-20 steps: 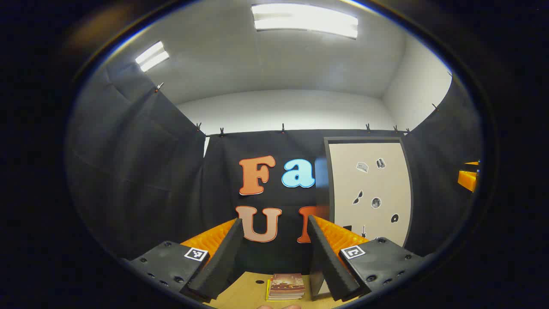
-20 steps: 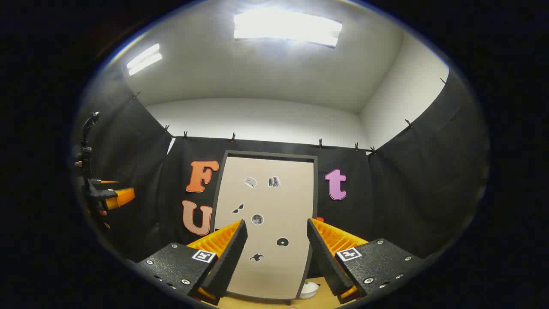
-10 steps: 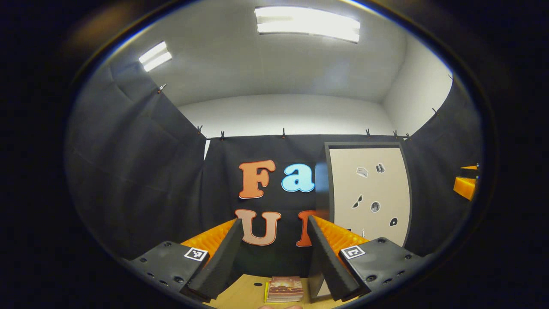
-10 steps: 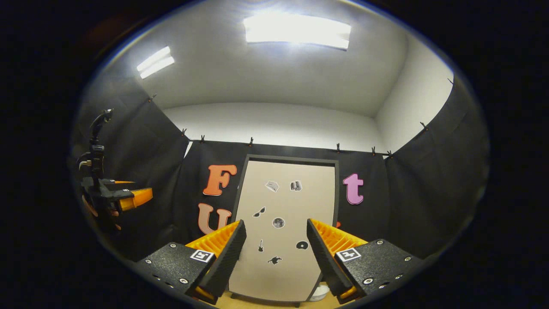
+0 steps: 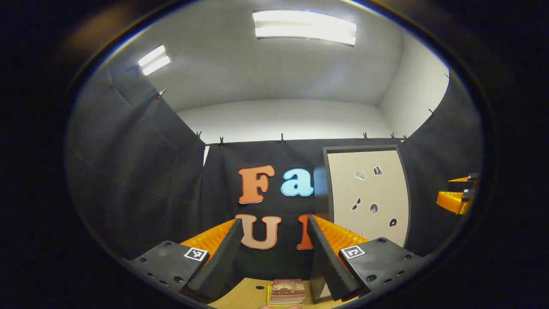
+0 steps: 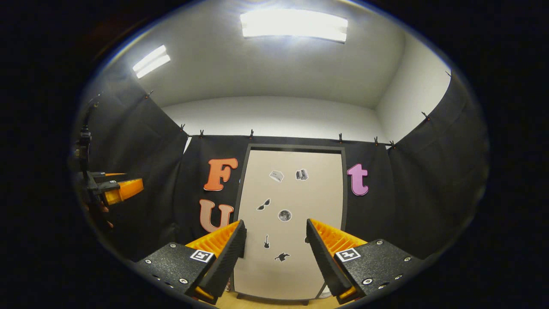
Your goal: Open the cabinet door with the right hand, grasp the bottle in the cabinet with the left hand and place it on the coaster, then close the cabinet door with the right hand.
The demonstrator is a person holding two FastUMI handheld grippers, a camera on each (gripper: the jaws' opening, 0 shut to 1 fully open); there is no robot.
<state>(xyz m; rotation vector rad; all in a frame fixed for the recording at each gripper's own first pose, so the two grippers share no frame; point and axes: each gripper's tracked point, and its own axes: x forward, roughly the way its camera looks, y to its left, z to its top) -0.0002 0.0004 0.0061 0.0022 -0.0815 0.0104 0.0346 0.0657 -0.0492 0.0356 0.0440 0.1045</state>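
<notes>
In the left gripper view, the left gripper (image 5: 271,257) is raised with its fingers spread wide and nothing between them. Below them a small stack of books (image 5: 286,292) lies on the wooden table (image 5: 246,296). The cabinet (image 5: 364,193) stands to the right with its pale door (image 5: 369,214) closed (small stickers dot its face). At the far right edge the right gripper (image 5: 455,198) shows in part.

In the right gripper view, the right gripper (image 6: 275,257) faces the closed door (image 6: 294,223) head-on, apart from it, fingers wide open and empty. The left gripper (image 6: 116,191) shows at the left edge, a hand (image 6: 101,212) beneath it. The bottle cannot be seen behind the closed door.
</notes>
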